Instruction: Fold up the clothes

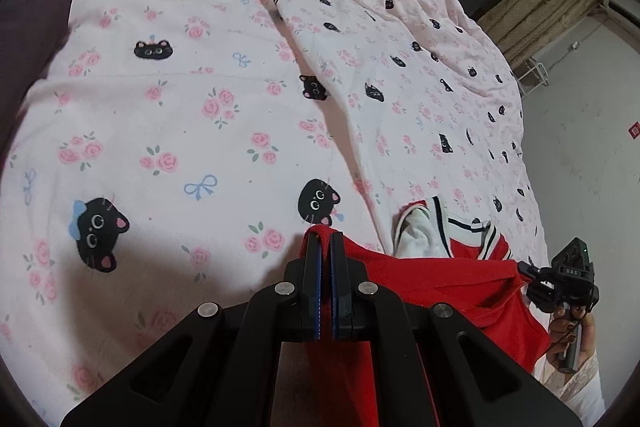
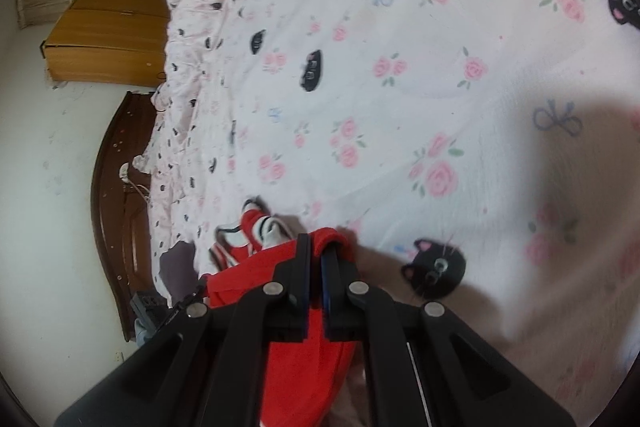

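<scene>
Pink bedsheet (image 1: 192, 131) printed with roses, blue bows and black cat faces covers the bed; a wooden cabinet (image 2: 108, 35) stands by the wall beyond it. Red garment (image 1: 432, 279) with white, navy-striped trim hangs stretched between both tools, just above the sheet near the bed edge. Left gripper (image 1: 325, 239): jaws clenched on one red corner. Right gripper (image 2: 316, 247): jaws clenched on the opposite red edge. A hand (image 1: 570, 337) holds the right tool's handle.
</scene>
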`<state>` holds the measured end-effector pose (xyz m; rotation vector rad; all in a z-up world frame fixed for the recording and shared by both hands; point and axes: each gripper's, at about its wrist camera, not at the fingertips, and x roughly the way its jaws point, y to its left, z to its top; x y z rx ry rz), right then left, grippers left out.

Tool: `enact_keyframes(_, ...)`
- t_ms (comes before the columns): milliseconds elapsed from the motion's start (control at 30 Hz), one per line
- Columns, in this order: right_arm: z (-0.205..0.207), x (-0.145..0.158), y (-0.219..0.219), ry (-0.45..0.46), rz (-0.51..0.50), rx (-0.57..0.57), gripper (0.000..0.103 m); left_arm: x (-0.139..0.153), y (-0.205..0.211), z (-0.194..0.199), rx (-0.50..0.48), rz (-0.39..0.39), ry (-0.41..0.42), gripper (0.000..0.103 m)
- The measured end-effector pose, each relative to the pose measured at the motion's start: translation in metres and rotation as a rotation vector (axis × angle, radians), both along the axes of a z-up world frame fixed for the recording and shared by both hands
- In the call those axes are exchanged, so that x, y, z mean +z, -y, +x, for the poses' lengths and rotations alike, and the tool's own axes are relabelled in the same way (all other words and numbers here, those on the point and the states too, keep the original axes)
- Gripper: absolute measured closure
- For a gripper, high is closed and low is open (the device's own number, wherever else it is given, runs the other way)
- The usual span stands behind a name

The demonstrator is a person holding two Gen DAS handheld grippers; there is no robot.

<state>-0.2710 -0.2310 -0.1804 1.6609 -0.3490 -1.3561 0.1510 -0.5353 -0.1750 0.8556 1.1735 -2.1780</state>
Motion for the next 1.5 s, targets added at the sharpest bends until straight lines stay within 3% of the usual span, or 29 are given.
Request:
enact_keyframes(167, -0.006, -0.014, 0.008, 0.027, 0.026, -0.017, 0.098, -0.012, 0.011, 0.001, 0.053, 0.071, -0.030, 0.097)
enact_keyframes(267, -0.011, -0.018, 0.006, 0.076, 0.020, -0.052, 0.098, -0.019, 0.026, 0.016, 0.148, 0.180, -0.138, 0.078)
enact_keyframes(367, -0.015, -0.018, 0.007, 0.110, 0.007, -0.076, 0.097, -0.023, 0.042, 0.039, 0.250, 0.276, -0.299, 0.070)
enact_keyframes(433, -0.019, -0.016, 0.007, 0.132, -0.009, -0.091, 0.094, -0.020, 0.045, 0.048, 0.272, 0.264, -0.330, 0.070)
enact_keyframes(467, -0.021, -0.015, 0.007, 0.143, -0.017, -0.099, 0.084, -0.018, 0.046, 0.052, 0.279, 0.252, -0.338, 0.070)
enact_keyframes(500, -0.023, -0.012, 0.005, 0.158, -0.025, -0.114, 0.063, -0.014, 0.044, 0.054, 0.276, 0.229, -0.331, 0.070)
enact_keyframes(567, -0.031, -0.006, -0.001, 0.156, -0.031, -0.160, 0.039, -0.007, 0.036, 0.055, 0.262, 0.189, -0.315, 0.070)
enact_keyframes(700, -0.050, 0.006, -0.007, 0.151, -0.039, -0.209, 0.039, 0.016, 0.003, 0.050, 0.212, 0.052, -0.279, 0.070)
enact_keyframes(867, -0.039, 0.040, 0.005, -0.076, 0.045, -0.108, 0.039, 0.047, -0.047, 0.025, 0.085, -0.150, -0.191, 0.070)
enact_keyframes(1133, 0.054, 0.093, 0.041, -0.520, 0.128, 0.220, 0.039, 0.066, -0.091, -0.020, -0.137, -0.271, -0.040, 0.069)
enact_keyframes(1300, 0.123, 0.105, 0.049, -0.782, 0.171, 0.465, 0.039, 0.060, -0.100, -0.022, -0.170, -0.256, 0.061, 0.068)
enact_keyframes(1500, 0.189, 0.110, 0.068, -0.984, 0.144, 0.678, 0.041, 0.044, -0.090, -0.004, -0.178, -0.198, 0.155, 0.067)
